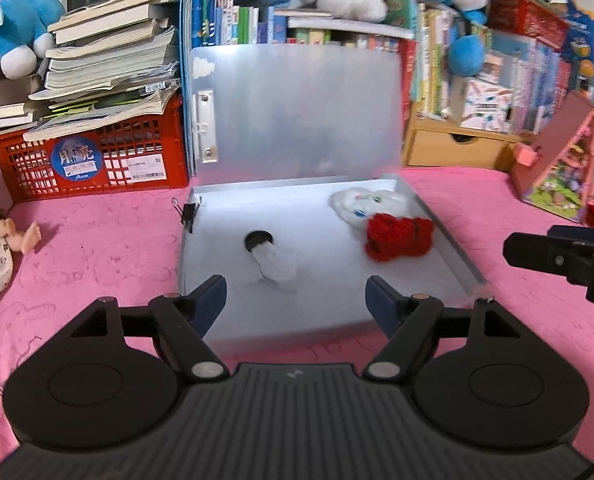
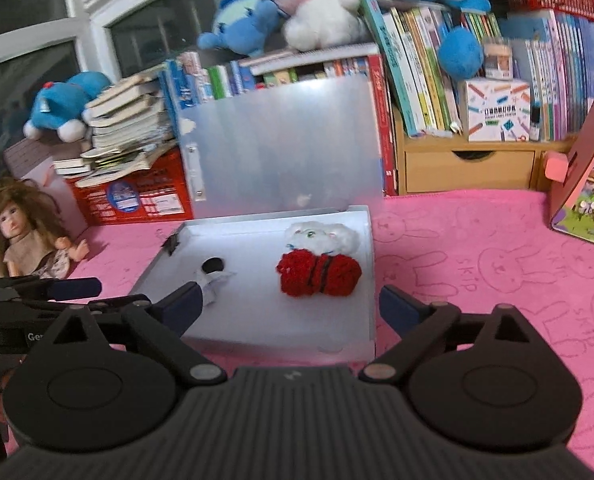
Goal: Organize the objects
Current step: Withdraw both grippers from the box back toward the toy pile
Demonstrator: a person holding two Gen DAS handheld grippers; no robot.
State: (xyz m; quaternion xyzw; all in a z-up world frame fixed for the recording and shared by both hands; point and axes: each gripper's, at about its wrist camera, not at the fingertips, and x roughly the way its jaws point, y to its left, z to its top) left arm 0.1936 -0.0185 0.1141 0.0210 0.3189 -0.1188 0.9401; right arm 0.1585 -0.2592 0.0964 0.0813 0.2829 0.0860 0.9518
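Translucent plastic case point(image 1: 297, 248) lies open on pink surface point(image 1: 97, 248), lid point(image 1: 297, 112) propped upright against books point(image 1: 257, 20) so you can load from near side. Red yarn bundle point(image 1: 399, 238) and white plush point(image 1: 367, 202) already inside, far right corner; binder clip point(image 1: 189, 212) on left wall. Your left tongs point(image 1: 296, 300) and right tongs point(image 2: 291, 308) both spread, empty, near case front. Doll point(image 2: 29, 236) at left, pink toy house point(image 1: 557, 160) at right, both well apart from case; nothing blocks it.

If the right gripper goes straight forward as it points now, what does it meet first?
Probably the red knitted item lying in the open box, ahead of the open right gripper; depth is unclear, so perhaps the box floor first.
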